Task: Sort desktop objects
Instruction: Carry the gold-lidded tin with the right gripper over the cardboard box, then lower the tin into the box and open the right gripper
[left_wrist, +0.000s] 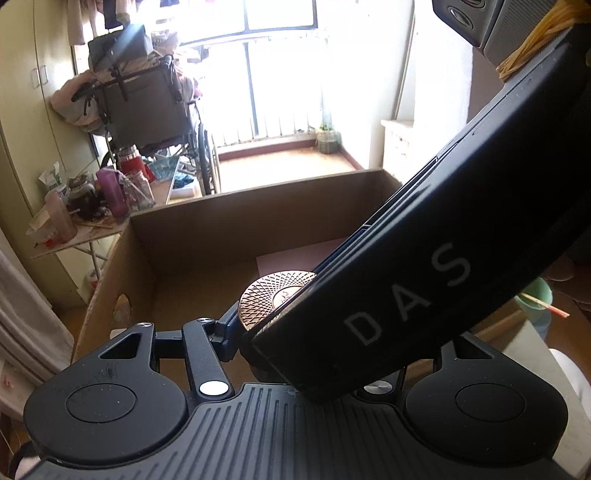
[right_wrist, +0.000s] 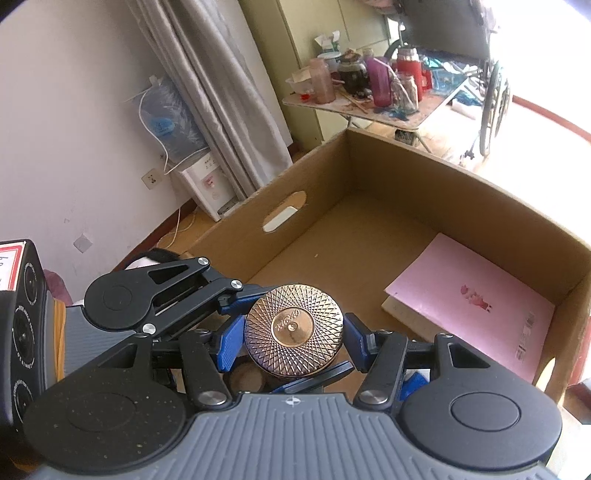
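Two grippers are seen meeting at one round, copper-coloured tin (right_wrist: 294, 329), low in the centre of the right wrist view. The tin is clamped between the blue pads (right_wrist: 232, 341) of the right gripper (right_wrist: 293, 338), which press on its rim from left and right, lid facing up. The left gripper (right_wrist: 255, 295) is seen reaching in from the left of that frame, its tip touching or just beside the tin's upper left edge; whether it is apart or together cannot be told, since the right gripper's dark body covers most of it in the left wrist view. There the tin (left_wrist: 275, 297) shows at centre, partly hidden.

The tin is held just short of the near edge of an open cardboard box (right_wrist: 461, 177), which fills the middle and right of the frame. A pink booklet (right_wrist: 469, 302) lies flat on the box floor at the right. The tin has no long axis, so heading matters little; the box lies straight ahead of the right gripper, the nearer holder.
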